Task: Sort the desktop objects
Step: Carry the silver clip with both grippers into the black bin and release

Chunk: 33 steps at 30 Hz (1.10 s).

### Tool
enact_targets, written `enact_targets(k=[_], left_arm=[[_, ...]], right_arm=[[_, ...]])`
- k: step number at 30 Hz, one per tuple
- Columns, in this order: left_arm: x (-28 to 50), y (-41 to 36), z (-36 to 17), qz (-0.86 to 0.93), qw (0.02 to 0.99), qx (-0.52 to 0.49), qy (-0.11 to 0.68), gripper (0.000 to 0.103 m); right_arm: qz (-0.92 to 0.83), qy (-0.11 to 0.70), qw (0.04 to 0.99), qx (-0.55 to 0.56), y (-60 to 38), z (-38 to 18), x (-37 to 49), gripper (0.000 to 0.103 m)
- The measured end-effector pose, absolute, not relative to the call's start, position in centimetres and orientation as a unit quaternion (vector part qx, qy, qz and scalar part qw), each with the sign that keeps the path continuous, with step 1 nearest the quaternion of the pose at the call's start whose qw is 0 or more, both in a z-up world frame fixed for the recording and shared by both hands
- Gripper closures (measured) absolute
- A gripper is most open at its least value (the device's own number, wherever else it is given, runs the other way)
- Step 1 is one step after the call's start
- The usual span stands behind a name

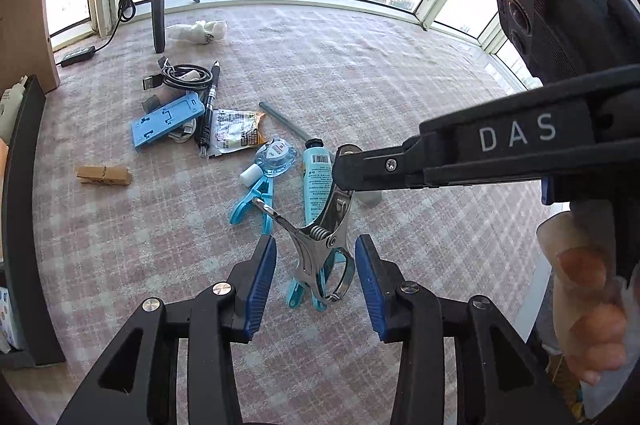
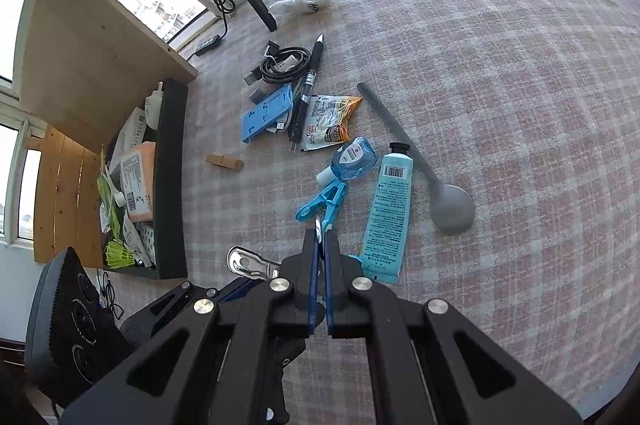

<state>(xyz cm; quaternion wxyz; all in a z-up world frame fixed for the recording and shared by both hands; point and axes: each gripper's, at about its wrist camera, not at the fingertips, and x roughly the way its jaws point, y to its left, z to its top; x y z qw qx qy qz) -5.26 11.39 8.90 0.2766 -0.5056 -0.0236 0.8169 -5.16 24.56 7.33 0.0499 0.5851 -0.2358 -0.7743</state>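
Blue pads of my left gripper (image 1: 316, 283) gape wide either side of the steel clip (image 1: 322, 245), which hangs between them, untouched. My right gripper (image 2: 319, 261) is clamped on one clip handle, holding it clear of the cloth (image 1: 400, 97). Clip's long axis runs along my left fingers, so left looks nearer for a handover.
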Motion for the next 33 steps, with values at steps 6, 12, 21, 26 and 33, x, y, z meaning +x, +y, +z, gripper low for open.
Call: enact_targets(k=[6,12,21,26,33], left_arm=[[-5.8,10.8,10.2,0.825,0.277,-0.493,-0.025,0.075],[-7.0,8.8,11.4,0.823,0.278,-0.492,-0.062,0.090],[-6.9,7.8,12.9,0.839,0.268,-0.471,-0.043,0.090],[-7.0,6.2,13.8,0.847,0.257,-0.462,-0.046,0.090],[-6.8,1.8,15.8,0.869,0.219,-0.441,-0.049,0.090]], right_arm=[[-0.780,-0.231,0.058,0.579,23.8,8.5,-5.1,0.100],[-0.786,-0.232,0.063,0.570,23.6,10.0,-5.5,0.100],[-0.796,-0.220,0.073,0.559,22.1,11.6,-5.7,0.100],[-0.802,-0.210,0.082,0.553,20.7,12.5,-6.1,0.100],[-0.812,-0.185,0.113,0.542,16.5,14.7,-7.4,0.100]])
